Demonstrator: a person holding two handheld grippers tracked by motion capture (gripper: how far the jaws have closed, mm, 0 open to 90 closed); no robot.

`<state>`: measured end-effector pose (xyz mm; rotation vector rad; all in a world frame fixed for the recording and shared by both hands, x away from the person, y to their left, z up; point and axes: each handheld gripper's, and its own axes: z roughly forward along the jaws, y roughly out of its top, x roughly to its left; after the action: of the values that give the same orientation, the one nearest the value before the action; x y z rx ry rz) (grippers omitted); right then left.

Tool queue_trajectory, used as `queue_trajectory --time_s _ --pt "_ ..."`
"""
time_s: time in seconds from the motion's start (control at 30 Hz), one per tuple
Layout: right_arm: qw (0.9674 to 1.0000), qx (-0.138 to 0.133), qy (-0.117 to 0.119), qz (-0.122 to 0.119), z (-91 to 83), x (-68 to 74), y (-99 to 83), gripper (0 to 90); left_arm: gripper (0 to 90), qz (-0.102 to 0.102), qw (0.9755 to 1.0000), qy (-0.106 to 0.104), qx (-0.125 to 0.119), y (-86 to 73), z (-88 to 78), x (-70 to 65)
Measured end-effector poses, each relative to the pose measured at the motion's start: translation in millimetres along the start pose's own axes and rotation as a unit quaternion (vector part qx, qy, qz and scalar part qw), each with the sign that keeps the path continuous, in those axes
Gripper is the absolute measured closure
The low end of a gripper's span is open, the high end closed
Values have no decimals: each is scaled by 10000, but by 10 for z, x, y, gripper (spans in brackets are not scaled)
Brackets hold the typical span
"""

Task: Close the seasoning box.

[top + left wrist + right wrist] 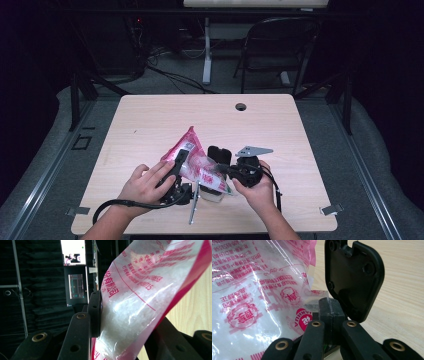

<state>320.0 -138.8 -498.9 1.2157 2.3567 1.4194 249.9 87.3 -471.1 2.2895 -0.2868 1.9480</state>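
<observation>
Left gripper [176,165] jaws clamp the pink bag [192,157] mid-frame; right gripper [329,312] jaws pinch its clear edge. I'd pull apart slowly, keeping the bag upright.

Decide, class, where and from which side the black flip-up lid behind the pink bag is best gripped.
Grip the black lid at its rounded free top edge, coming from above with one jaw on each flat face. It stands nearly upright on the table, apart from the pink bag, so that thin edge is exposed, while its lower end sits behind the right hand-held gripper.
</observation>
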Motion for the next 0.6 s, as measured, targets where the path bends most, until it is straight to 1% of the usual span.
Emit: queue_trajectory --time_s 0.1,0.13,0.23,0.27,0.3,0.37,0.4,0.47,0.6 --pt "10000 -4 3 1 1 5 -1 900 680 -21 10000 -4 14 -12 -4 -7" --pt "10000 -6 -3 0 0 7 0 900 680 -64 10000 -36 42 -17 -6 -13" --pt "10000 -48 2 28 1 13 0 900 680 -79 10000 -39 38 -33 -7 -17" --pt "10000 -33 4 5 -4 13 2 900 680 -57 10000 -16 24 -37 -7 -14" --pt "10000 -29 0 -4 -6 13 4 900 681 -95 9999 -46 33 -44 -6 -21" --pt "10000 -32 4 -3 -10 16 5 900 681 -85 9999 -40 60 -56 -8 -21" --pt "10000 -37 11 -5 -11 17 6 900 682 -147 9998 -93 77 -66 -6 -33" --pt "10000 -28 1 -20 -17 17 8 900 683 -119 9999 -81 81 -71 -4 -37" --pt "10000 -24 -13 -25 -18 17 8 900 685 -148 9998 -107 93 -76 1 -45"
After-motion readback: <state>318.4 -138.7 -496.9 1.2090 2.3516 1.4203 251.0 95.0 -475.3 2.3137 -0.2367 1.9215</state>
